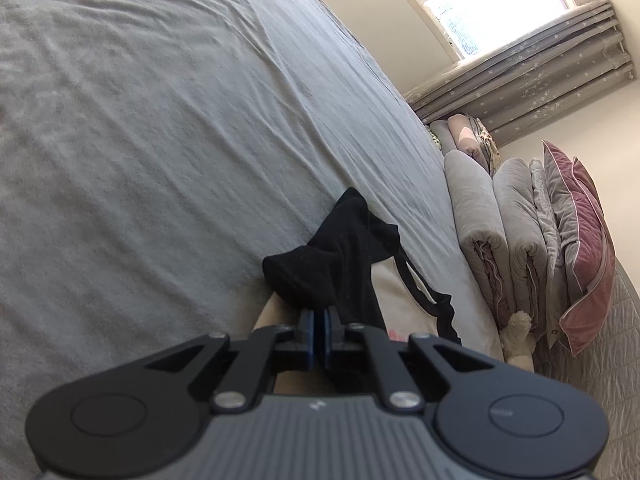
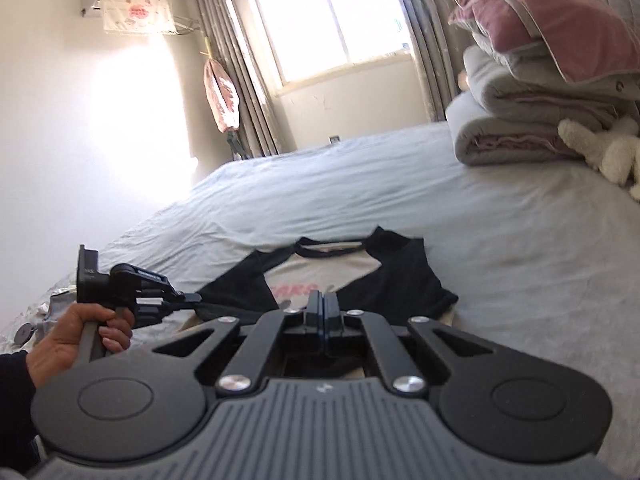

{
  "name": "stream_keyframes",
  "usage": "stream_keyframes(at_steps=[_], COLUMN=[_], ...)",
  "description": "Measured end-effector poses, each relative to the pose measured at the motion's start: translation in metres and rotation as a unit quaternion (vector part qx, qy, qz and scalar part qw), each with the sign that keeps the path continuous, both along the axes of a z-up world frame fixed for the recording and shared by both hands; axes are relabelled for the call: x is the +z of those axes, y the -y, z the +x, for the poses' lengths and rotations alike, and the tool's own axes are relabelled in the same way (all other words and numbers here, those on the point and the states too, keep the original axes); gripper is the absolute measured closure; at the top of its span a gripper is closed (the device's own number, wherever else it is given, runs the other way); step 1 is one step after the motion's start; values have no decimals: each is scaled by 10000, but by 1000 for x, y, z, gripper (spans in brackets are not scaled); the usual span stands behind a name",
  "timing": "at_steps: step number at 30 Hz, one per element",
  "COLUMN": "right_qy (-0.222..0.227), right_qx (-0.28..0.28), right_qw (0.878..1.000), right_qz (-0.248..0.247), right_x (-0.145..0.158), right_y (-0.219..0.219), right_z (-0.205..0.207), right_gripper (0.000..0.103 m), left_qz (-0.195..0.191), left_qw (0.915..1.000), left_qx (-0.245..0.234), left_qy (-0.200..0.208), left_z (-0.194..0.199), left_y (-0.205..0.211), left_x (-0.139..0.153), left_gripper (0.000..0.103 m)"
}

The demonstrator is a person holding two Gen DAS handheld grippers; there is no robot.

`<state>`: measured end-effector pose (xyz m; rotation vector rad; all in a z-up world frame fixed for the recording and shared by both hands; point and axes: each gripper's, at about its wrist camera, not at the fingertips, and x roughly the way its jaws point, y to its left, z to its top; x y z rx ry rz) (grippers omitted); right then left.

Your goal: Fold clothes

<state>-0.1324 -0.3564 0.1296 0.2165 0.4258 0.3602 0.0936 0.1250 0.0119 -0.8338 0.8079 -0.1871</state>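
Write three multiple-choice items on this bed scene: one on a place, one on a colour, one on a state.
1. Where does the pink pillow lie?
A. on the floor
B. on top of the folded quilts
C. on the windowsill

2. What colour are the sleeves of the T-shirt?
A. black
B. pink
C. white

3. How does the left gripper stand?
A. wide open above the sheet
B. shut on a black sleeve
C. shut on the plush toy

Answers:
1. B, the pillow tops the stack of quilts.
2. A, both sleeves are black beside a cream body.
3. B, its pads meet, with bunched black fabric pinched at their tips.
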Motion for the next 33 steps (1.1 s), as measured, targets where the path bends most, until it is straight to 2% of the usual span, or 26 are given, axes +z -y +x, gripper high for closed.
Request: stream_keyframes(at_steps=[2, 4, 5, 7, 8, 9, 13, 14, 15, 16, 17, 19, 21, 22, 25, 26, 28, 29, 30, 33], right_qy=[152, -304, -691, -1205, -1348, -1490, -2039, -2141, -2229, -2128, -1911, -1446, -977, -862, -921, -982, -1119, -1138, -1149, -806], right_qx=[233, 462, 569, 560, 417, 274, -292, -338, -379, -350, -268, -95, 81, 199, 471, 483, 517, 546, 576, 724], right_qw=[9996, 9984, 9959, 9907, 9900, 9882, 9712, 9694, 9679, 9724, 9793, 9893, 9909, 9900, 9861, 9840, 9779, 9755, 9730, 9688], right_qz=[-79, -115, -134, -305, -50, 205, 1199, 1152, 1094, 895, 614, -163, -924, -1095, -1304, -1404, -1687, -1803, -1918, -2231], right_x=[9, -8, -24, -49, -53, -57, -72, -77, -82, -83, -83, -76, -70, -69, -75, -79, -89, -92, -94, -84], right_y=[-5, -13, -18, -26, -20, -14, 7, 3, -2, -9, -18, -35, -53, -57, -64, -65, -69, -71, -72, -75], right_z=[-16, -25, -24, -19, -14, -9, 11, 13, 15, 13, 9, 1, -7, -8, -1, 3, 11, 12, 13, 2], right_gripper=[101, 101, 101, 101, 99, 89, 87, 87, 87, 87, 87, 77, 43, 40, 40, 43, 63, 81, 86, 91], left_qz=[49, 110, 216, 409, 504, 509, 529, 530, 531, 532, 533, 535, 537, 539, 534, 528, 526, 529, 522, 485], left_qw=[10000, 9998, 9995, 9989, 9985, 9984, 9983, 9983, 9983, 9983, 9982, 9982, 9982, 9982, 9982, 9983, 9983, 9983, 9983, 9985], left_qx=[11, 12, -8, -72, -104, -104, -102, -103, -105, -107, -109, -113, -116, -118, -120, -118, -115, -115, -113, -101], left_qy=[-59, -182, -217, -208, -203, -210, -235, -235, -234, -234, -234, -233, -232, -231, -229, -229, -230, -233, -235, -238], left_z=[-1, 0, 0, 0, 0, 1, 3, 3, 2, 2, 2, 2, 2, 2, 2, 2, 2, 2, 2, 3], left_y=[-1, -2, -1, 4, 6, 6, 5, 5, 5, 5, 5, 5, 5, 5, 5, 5, 5, 6, 6, 5], left_x=[-1, -4, -4, -3, -2, -3, -4, -4, -4, -4, -4, -4, -4, -4, -4, -4, -4, -4, -4, -4], left_gripper=[98, 98, 98, 98, 98, 98, 98, 98, 98, 98, 98, 98, 98, 98, 98, 98, 98, 98, 98, 98])
